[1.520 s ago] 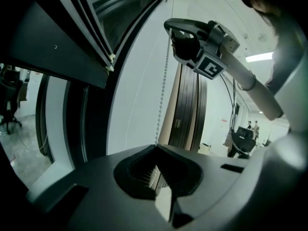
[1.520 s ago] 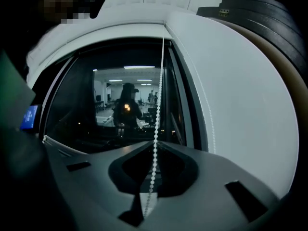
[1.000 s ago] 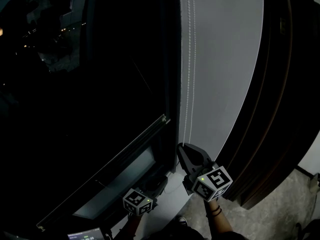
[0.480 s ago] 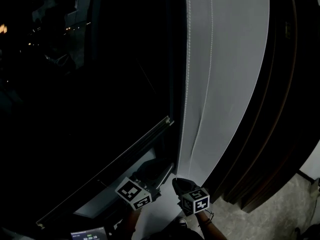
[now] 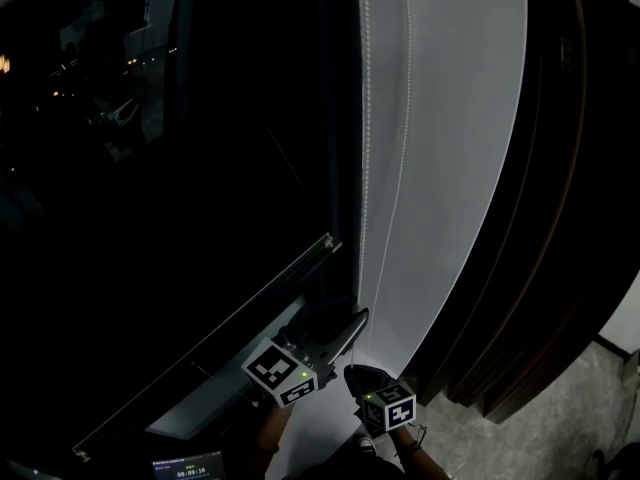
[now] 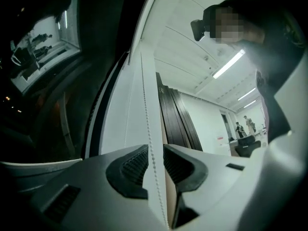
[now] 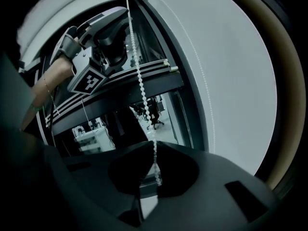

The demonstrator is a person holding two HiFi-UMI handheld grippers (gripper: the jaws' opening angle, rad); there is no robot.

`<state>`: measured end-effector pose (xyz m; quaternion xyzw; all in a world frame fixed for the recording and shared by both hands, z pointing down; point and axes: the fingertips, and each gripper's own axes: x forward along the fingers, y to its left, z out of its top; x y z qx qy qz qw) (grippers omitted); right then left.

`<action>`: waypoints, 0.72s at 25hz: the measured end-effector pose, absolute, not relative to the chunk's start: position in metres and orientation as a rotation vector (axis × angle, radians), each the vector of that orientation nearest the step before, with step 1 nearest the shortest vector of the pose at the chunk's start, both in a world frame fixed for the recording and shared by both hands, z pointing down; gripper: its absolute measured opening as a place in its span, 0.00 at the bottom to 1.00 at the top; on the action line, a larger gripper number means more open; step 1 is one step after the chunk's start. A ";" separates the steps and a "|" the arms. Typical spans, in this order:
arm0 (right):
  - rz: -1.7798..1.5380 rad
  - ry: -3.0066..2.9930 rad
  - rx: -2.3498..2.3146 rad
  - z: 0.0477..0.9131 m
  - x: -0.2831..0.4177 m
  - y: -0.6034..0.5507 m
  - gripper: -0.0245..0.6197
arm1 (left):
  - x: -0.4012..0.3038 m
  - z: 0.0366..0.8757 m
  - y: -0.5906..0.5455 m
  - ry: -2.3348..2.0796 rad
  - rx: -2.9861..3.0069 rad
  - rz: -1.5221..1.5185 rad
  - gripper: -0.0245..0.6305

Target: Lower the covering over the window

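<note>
A white bead chain [image 5: 400,188] hangs in two strands down the white wall strip [image 5: 460,118] beside the dark window [image 5: 200,168]. A pale bottom rail [image 5: 300,263] of the covering slants across the glass. My left gripper [image 5: 345,320] points up at the chain. In the left gripper view its jaws have just been opening: the left gripper [image 6: 155,158] stands open, and the chain [image 6: 150,143] runs between the pads untouched. My right gripper [image 5: 358,373] sits just below it. In the right gripper view the right gripper [image 7: 153,150] is shut on the chain [image 7: 139,85].
Dark folded curtains [image 5: 560,218] hang right of the white strip, with grey floor [image 5: 560,428] below them. A small lit screen [image 5: 185,465] shows at the bottom edge. The left gripper [image 7: 108,28] also appears high in the right gripper view, above the rail [image 7: 163,71].
The left gripper has risen and its jaws have opened round the chain. The right gripper has come down along the wall with the chain; the chain's strands have shifted.
</note>
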<state>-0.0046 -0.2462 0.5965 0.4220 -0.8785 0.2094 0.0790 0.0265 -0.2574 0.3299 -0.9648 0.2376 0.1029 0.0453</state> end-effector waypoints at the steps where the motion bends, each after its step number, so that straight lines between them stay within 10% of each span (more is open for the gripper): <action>1: 0.628 -2.635 1.268 0.596 -0.003 -0.246 0.07 | 0.028 0.331 -0.258 0.723 -2.946 0.304 0.19; 18: 0.575 -2.605 1.377 0.590 0.011 -0.237 0.07 | 0.013 0.338 -0.260 0.757 -3.003 0.510 0.05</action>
